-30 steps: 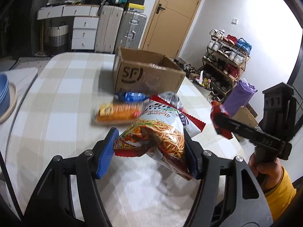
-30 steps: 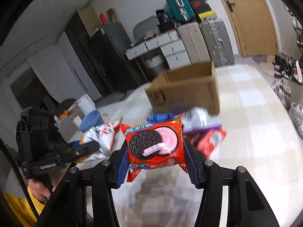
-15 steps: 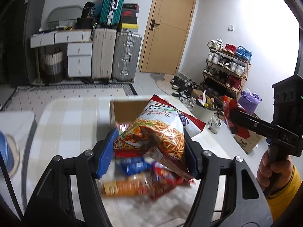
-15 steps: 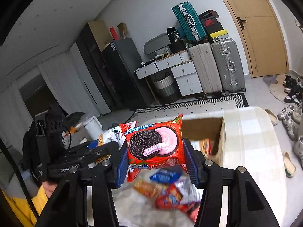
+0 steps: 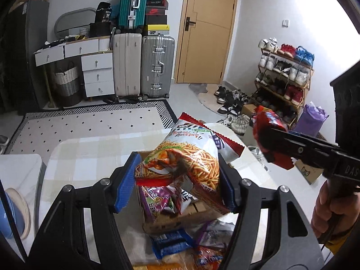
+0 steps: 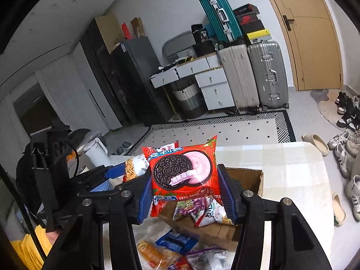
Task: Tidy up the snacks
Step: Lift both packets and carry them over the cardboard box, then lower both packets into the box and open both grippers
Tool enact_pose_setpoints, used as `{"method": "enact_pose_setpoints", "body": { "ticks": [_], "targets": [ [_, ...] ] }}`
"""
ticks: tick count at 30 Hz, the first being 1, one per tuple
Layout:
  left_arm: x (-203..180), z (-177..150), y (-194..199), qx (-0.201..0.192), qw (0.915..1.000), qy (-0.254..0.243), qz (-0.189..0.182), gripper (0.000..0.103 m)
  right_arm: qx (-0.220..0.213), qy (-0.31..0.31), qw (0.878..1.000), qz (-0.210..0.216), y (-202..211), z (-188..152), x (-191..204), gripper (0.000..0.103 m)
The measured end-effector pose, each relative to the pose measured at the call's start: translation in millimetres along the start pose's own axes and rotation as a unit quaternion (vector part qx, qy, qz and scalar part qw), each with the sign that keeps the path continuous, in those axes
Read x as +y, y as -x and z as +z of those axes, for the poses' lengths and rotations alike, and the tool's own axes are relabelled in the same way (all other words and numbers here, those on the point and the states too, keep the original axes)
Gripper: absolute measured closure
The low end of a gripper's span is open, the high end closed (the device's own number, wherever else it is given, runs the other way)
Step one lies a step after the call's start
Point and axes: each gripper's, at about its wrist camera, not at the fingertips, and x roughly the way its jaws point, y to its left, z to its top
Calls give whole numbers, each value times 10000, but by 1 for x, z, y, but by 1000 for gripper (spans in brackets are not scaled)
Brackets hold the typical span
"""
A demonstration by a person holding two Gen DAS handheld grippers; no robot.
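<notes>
My left gripper (image 5: 177,180) is shut on a white and red bag of noodle-stick snacks (image 5: 191,157), held above the open cardboard box (image 5: 180,222). My right gripper (image 6: 184,191) is shut on a red Oreo pack (image 6: 183,172), also raised over the box (image 6: 245,175). Inside the box lie a purple snack bag (image 5: 157,202) and other packets (image 6: 200,209). In the left wrist view the right gripper (image 5: 270,141) with its red pack shows at the right. The left gripper (image 6: 121,171) with the noodle bag (image 6: 135,165) shows at the left of the right wrist view.
Loose packets lie on the checked table (image 5: 85,157) in front of the box: a blue pack (image 6: 177,243), an orange pack (image 6: 155,256) and a silver-purple bag (image 6: 207,258). Blue bowls (image 5: 11,216) sit at the left. A person's hand (image 5: 328,211) grips the right handle.
Both grippers have risen and moved forward from the loose packets to above the box, still holding their packs. The box's inside has come into view below them.
</notes>
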Motion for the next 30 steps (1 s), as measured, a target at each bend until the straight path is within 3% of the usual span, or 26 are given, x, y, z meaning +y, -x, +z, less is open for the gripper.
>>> {"method": "enact_pose_setpoints", "body": {
  "ticks": [7, 30],
  "targets": [
    [-6, 8, -48, 105, 9985, -338, 412, 40, 251, -57, 9996, -150, -39, -3, -20, 50],
    [17, -13, -135, 762, 9959, -231, 432, 40, 751, -83, 9965, -362, -86, -31, -42, 50]
  ]
}}
